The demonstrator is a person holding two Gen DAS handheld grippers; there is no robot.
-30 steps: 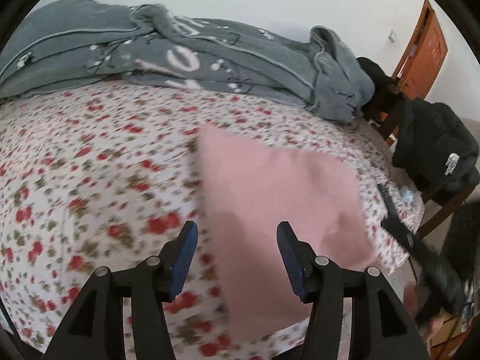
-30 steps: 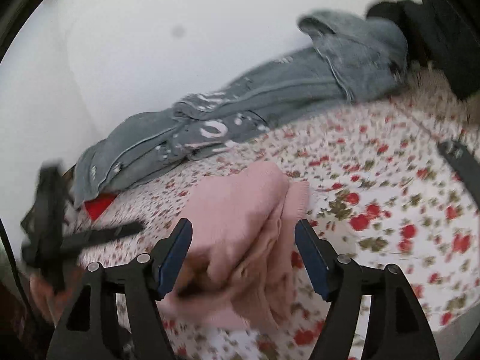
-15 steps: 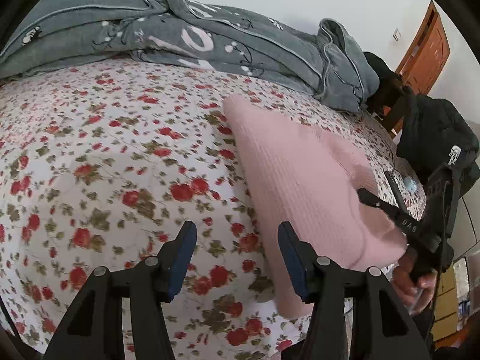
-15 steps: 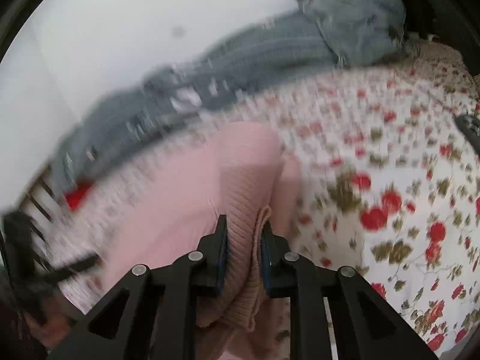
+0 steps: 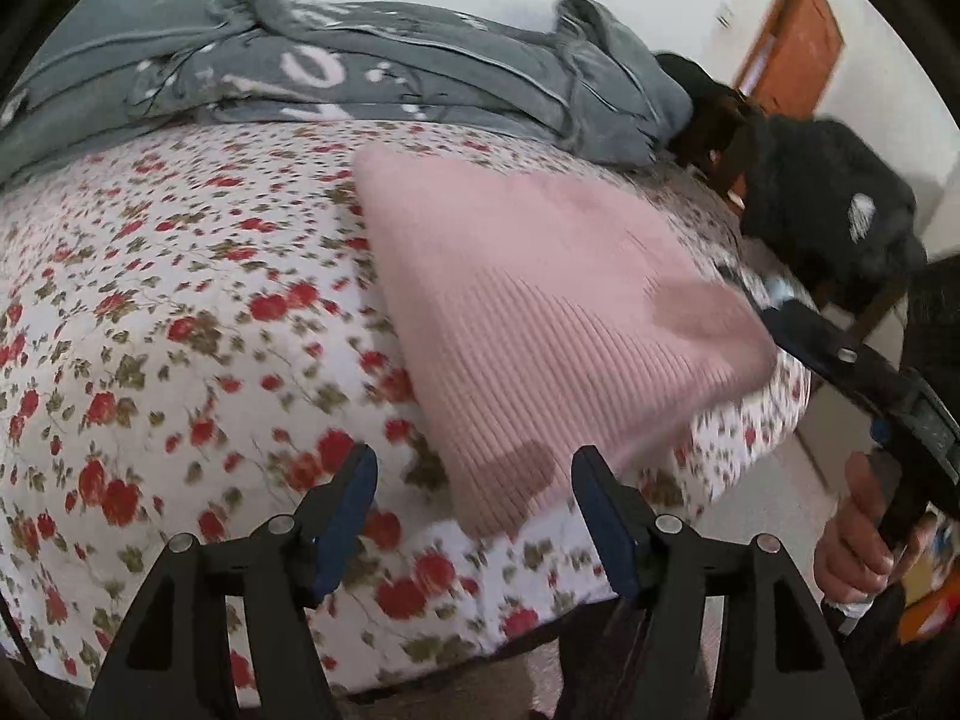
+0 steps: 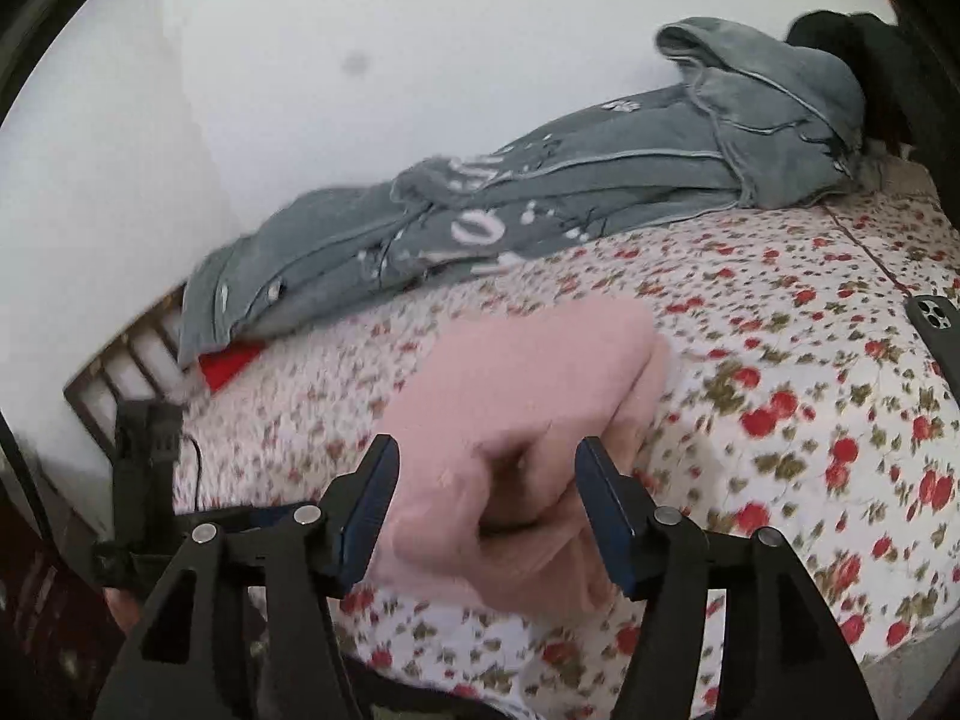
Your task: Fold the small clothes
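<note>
In your left wrist view, your left claw (image 5: pixel 474 504) hangs open and empty just above the near edge of the bed (image 5: pixel 180 312), with the pink knit garment (image 5: pixel 540 324) lying on the flowered sheet ahead of it, one corner reaching toward the gap between the jaws. It looks doubled over already, so you seem to be between folds. The grey blanket (image 5: pixel 360 78) lies well behind. In your right wrist view, your right claw (image 6: pixel 486 492) is also spread wide with nothing in it, poised over the bunched, rumpled end of the garment (image 6: pixel 516 396). Next, judge which edge to take: you probably need each claw closing on a corner so the fold comes over evenly.
</note>
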